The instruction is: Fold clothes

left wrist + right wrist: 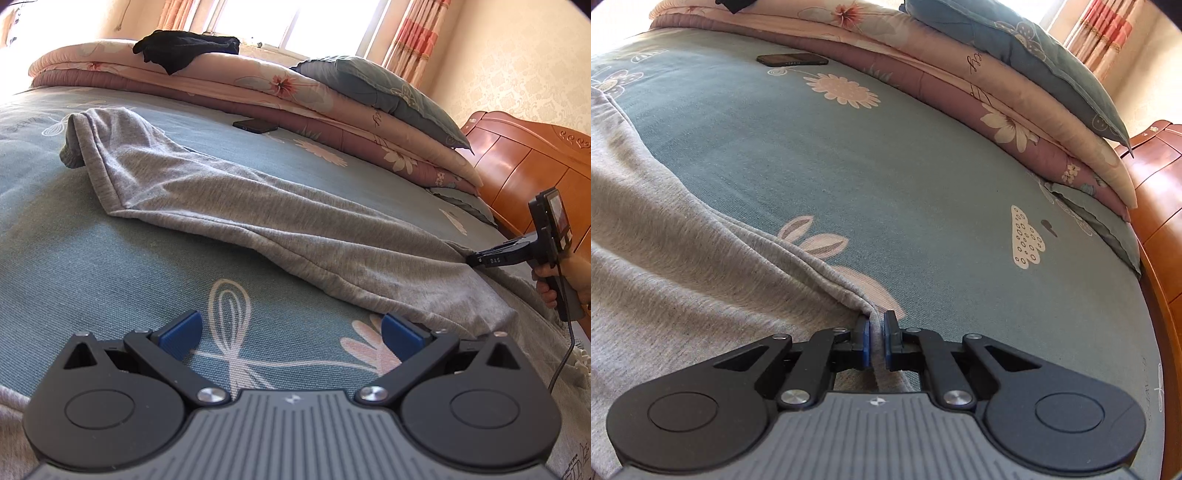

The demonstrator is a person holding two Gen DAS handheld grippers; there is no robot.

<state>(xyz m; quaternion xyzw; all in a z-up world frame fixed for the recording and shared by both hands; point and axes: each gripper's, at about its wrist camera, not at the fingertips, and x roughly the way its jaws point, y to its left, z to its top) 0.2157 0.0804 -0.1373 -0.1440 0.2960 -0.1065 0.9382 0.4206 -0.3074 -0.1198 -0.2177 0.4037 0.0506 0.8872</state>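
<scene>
Now pinching a fold of the grey garment [683,236] on the bed [923,166]: right gripper [876,341], cloth stretching ahead-left, long axis running away. Hovering spread and empty, left gripper [291,334], hem lying just ahead-right.

A heather-grey knit garment [258,206], seemingly jersey trousers or a long sleeve, lies stretched in a long, loosely creased band across the teal flowered bedsheet [110,266]. Its far end is bunched and folded over itself. The near edge, with a stitched hem, is pulled taut into a pinched ridge [849,295].
</scene>
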